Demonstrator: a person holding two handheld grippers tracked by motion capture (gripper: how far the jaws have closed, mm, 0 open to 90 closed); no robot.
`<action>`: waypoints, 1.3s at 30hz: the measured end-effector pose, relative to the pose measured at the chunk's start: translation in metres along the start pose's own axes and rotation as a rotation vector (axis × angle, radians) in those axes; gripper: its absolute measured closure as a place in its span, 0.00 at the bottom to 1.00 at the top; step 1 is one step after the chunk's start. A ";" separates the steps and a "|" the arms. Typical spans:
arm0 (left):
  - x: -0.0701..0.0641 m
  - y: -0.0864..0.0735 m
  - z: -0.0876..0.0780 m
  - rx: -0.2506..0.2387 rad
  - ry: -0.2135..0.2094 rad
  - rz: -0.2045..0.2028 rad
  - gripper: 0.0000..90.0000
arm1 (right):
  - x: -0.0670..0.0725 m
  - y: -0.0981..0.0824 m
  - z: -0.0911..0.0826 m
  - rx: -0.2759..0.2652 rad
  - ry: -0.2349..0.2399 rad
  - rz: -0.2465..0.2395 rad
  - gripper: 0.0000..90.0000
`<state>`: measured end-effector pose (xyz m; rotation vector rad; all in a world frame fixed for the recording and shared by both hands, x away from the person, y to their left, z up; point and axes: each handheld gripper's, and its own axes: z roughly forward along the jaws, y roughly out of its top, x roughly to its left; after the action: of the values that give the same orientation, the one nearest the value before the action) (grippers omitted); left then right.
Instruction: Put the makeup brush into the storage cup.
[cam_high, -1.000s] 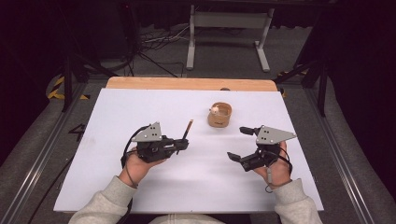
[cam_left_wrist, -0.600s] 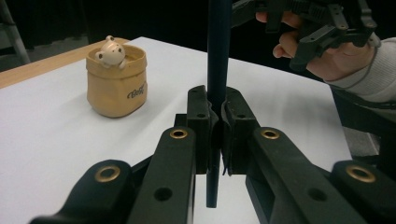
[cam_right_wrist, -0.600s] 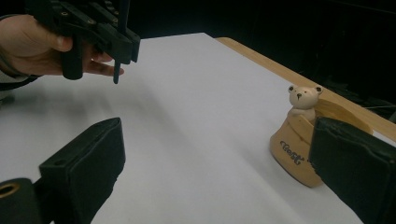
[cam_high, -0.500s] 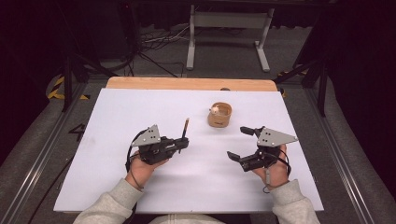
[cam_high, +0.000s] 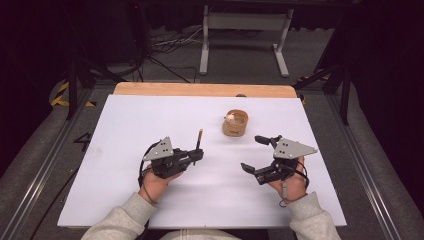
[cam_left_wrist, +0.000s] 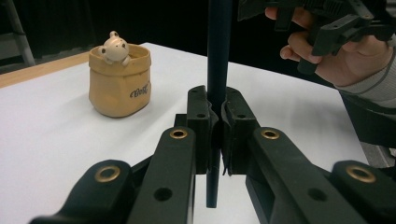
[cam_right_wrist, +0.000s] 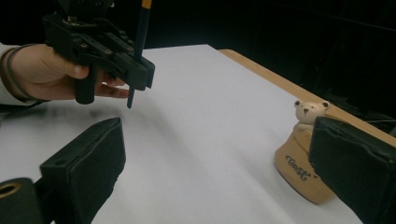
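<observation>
A person sits at a white surface (cam_high: 125, 200) with a two-jaw tool in each hand. The left tool (cam_high: 198, 155) is clenched on a pencil (cam_high: 199, 139), a thin dark stick with an orange-brown upper end. The pencil stands nearly upright, held near its lower end, so most of its length rises above the jaws. In the left gripper view the pencil (cam_left_wrist: 217, 51) runs straight up between the two closed pads, and its bottom end hangs just below them, above the surface.

The right tool (cam_high: 257, 154) is released, its jaws spread wide with nothing between them, and it hovers over the surface well apart from the left tool.

Beyond both tools, near the middle of the surface, stands a small tan pot (cam_high: 235, 125) shaped like a paper bag, with a little bear figure peeking over its rim. In the right gripper view the pot (cam_right_wrist: 303, 168) sits close beside one open jaw.

The pencil looks light, stiff and smooth. Being round and slim, it could likely swivel or slide between flat pads, and its tip may snap if pressed down hard. A hold nearer the middle would probably steady it better. The pot appears to be ceramic: rigid, breakable and fairly light, best held across its sides if it needs bracing.
</observation>
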<state>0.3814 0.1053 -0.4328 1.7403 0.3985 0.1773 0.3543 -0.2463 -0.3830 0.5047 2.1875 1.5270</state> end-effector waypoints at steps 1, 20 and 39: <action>0.000 0.000 0.000 0.004 0.001 0.003 0.93 | 0.001 0.000 0.000 0.001 0.003 0.002 0.05; -0.002 -0.001 0.003 0.016 -0.012 0.002 0.93 | 0.012 0.033 0.038 -0.081 0.052 -0.005 0.05; -0.002 -0.002 0.003 0.016 -0.014 0.004 0.93 | 0.027 0.046 0.081 -0.142 0.127 0.032 0.14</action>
<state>0.3803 0.1023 -0.4347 1.7571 0.3869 0.1653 0.3771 -0.1530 -0.3679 0.4094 2.1520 1.7610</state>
